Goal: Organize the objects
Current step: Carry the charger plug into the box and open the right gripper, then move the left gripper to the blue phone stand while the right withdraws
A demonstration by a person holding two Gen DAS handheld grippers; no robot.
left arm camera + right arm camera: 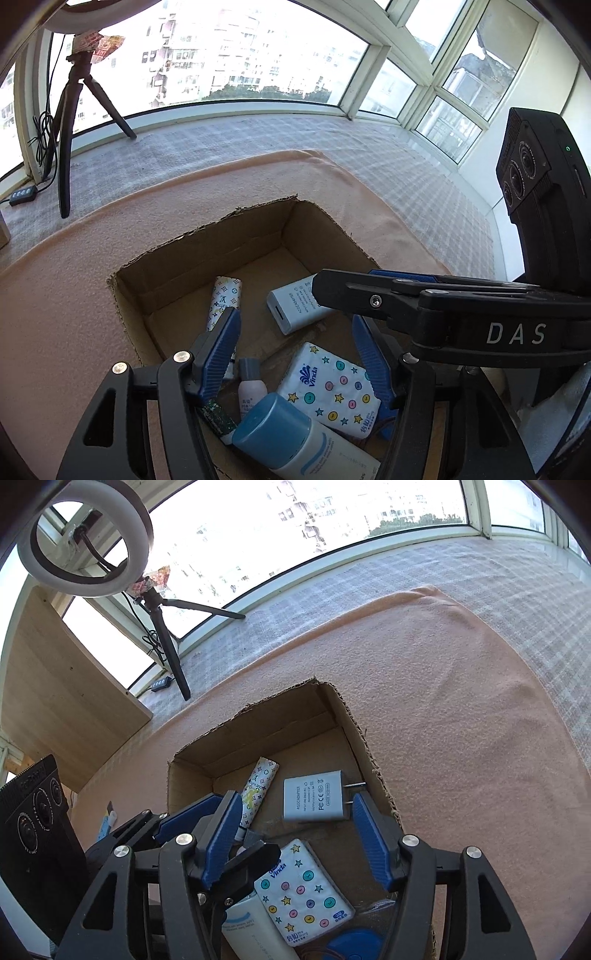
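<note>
both our grippers, left gripper (295, 354) and right gripper (291, 834), hang with jaws open and empty right above the cardboard box (207, 240), its contents directly below.

This is a room in a home, high up in a block of flats. Big windows (258, 55) wrap around the corner, and tall apartment buildings (236, 48) stand outside. A soft peach blanket (461, 738) lies over a checked cover (388, 147) on the wide ledge below the glass. A ring light (85, 539) on a small tripod (166, 635) stands near the ledge's far edge.
</note>
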